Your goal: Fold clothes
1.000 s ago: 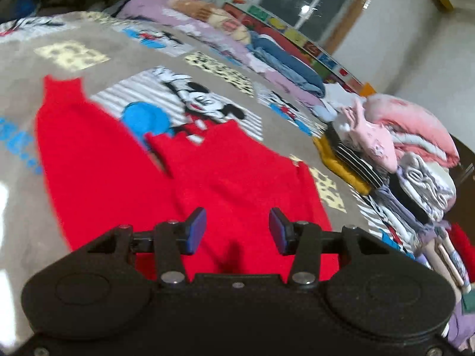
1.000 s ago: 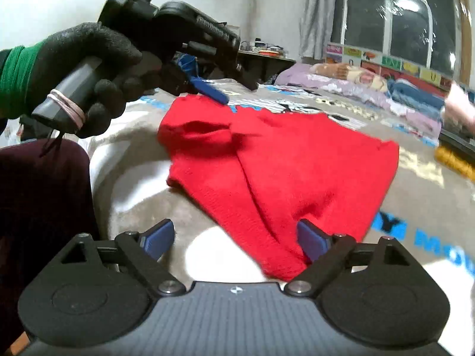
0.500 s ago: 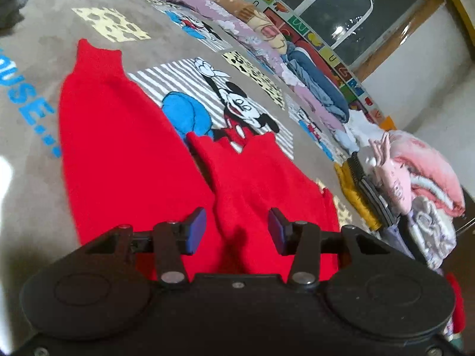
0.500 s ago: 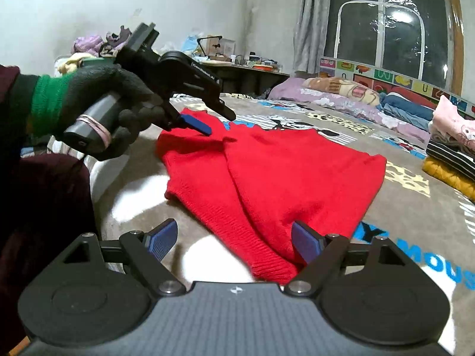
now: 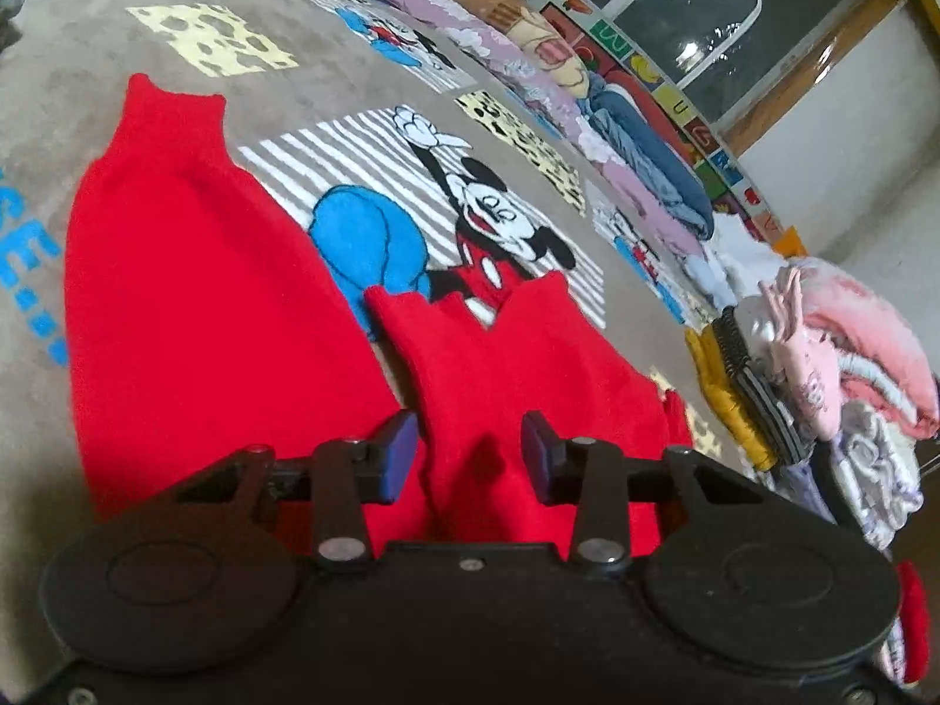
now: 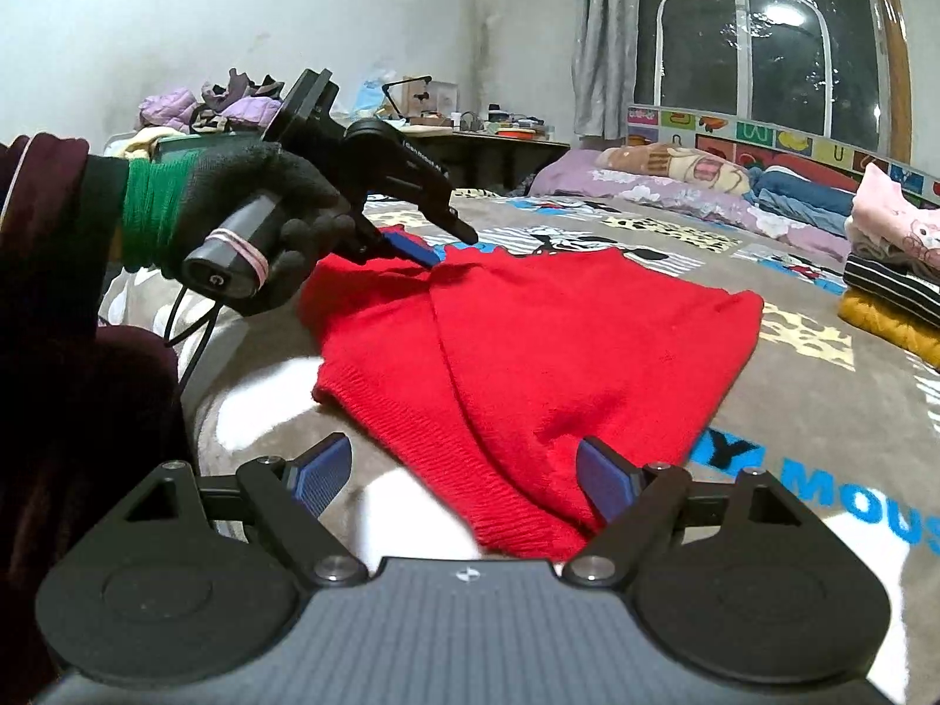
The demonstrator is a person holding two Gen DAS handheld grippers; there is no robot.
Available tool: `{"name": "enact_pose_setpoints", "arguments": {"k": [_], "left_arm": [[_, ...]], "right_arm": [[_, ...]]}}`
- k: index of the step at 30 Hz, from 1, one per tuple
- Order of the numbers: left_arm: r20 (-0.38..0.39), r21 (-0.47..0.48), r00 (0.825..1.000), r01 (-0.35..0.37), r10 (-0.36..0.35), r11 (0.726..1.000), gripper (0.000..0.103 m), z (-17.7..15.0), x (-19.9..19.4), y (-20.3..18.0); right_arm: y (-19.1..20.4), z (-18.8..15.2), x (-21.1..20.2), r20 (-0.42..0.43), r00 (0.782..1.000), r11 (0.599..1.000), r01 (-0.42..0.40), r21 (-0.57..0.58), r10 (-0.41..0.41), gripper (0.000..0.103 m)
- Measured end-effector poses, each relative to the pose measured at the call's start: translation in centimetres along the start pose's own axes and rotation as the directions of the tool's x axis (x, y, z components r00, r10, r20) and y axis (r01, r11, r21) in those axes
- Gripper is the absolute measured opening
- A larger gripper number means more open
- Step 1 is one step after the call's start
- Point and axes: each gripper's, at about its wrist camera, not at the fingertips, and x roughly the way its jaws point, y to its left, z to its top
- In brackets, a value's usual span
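Note:
A red knit sweater [image 5: 194, 305] lies flat on the Mickey Mouse blanket [image 5: 194, 41], partly folded, with one long part to the left and a folded part in the middle. My left gripper [image 5: 469, 458] is open, low over the sweater's near edge, with a red fold between its jaws. In the right wrist view the sweater [image 6: 546, 341] fills the middle. My right gripper [image 6: 464, 479] is wide open just above its near hem. The left gripper [image 6: 411, 244], held by a gloved hand, hovers at the sweater's far left corner.
Stacks of folded clothes [image 5: 834, 364] stand at the blanket's right side. Rolled bedding [image 5: 623, 135] lines the far edge under a window. A cluttered desk [image 6: 470, 135] stands at the back. My dark-sleeved arm [image 6: 70, 352] fills the left of the right wrist view.
My left gripper has tilted and come lower over the sweater's edge, staying open. My right gripper has drawn back a little from the hem. The sweater lies as before.

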Motion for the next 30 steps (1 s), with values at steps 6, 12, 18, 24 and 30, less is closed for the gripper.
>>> {"name": "enact_pose_setpoints", "arguments": {"k": [6, 12, 18, 24, 30], "left_arm": [[0.001, 0.074, 0.999, -0.032, 0.032, 0.997, 0.003, 0.0, 0.5, -1.1], [0.042, 0.15, 0.999, 0.0, -0.006, 0.989, 0.002, 0.6, -0.3, -4.2], [0.054, 0.202, 0.995, 0.074, -0.087, 0.977, 0.002, 1.5, -0.1, -8.6], [0.038, 0.261, 0.992, 0.107, -0.121, 0.959, 0.002, 2.0, 1.6, -13.4], [0.005, 0.305, 0.993, 0.109, -0.116, 0.946, 0.002, 1.5, 4.8, -17.2]], "right_arm": [[0.0, -0.1, -0.2, -0.001, 1.0, 1.0, -0.009, 0.014, 0.009, 0.083], [0.1, -0.1, -0.2, -0.002, 1.0, 1.0, -0.014, 0.024, 0.014, 0.084], [-0.2, -0.2, -0.6, 0.0, 1.0, 0.999, -0.027, 0.047, 0.027, 0.084], [-1.0, -0.2, -1.2, 0.009, 0.999, 0.995, -0.049, 0.089, 0.048, 0.084], [-1.7, -0.3, -1.4, 0.022, 0.997, 0.989, -0.074, 0.13, 0.072, 0.084]]}}
